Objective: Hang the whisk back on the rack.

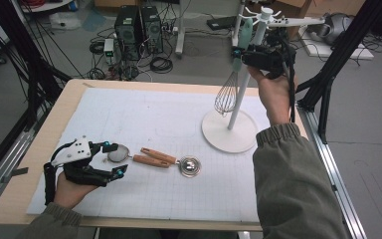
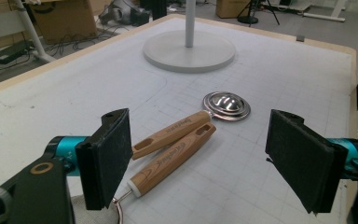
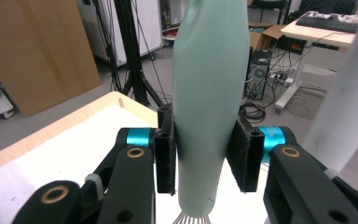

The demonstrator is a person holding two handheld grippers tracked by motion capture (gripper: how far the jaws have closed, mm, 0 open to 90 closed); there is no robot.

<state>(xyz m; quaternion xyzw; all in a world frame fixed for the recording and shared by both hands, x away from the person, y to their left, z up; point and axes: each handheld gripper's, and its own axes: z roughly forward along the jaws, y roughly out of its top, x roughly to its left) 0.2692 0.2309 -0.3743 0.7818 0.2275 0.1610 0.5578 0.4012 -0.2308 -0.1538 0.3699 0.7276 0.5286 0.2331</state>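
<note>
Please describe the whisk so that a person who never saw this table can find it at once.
Find the white stand with hooks at the table's far right. Beside its pole hangs the whisk, wire head down, its pale green handle clamped in the right gripper. The other utensils lie flat and have wooden handles.

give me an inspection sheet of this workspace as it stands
surface: white gridded mat on a wooden table, flat.
job's things: whisk with a mint handle hangs beside the white rack pole, wires down; whether it hangs from a hook is unclear.
clutter: two wooden-handled utensils lie side by side on the mat, a small strainer and a steel ladle.
grippers: right gripper has its jaws closed on the whisk handle; left gripper rests low over the strainer, jaws open, holding nothing.
cables: a black cable trails from the right gripper along the forearm; loose coils on the floor beyond the table.
surroundings: computer towers, cardboard boxes, black stand legs.
</note>
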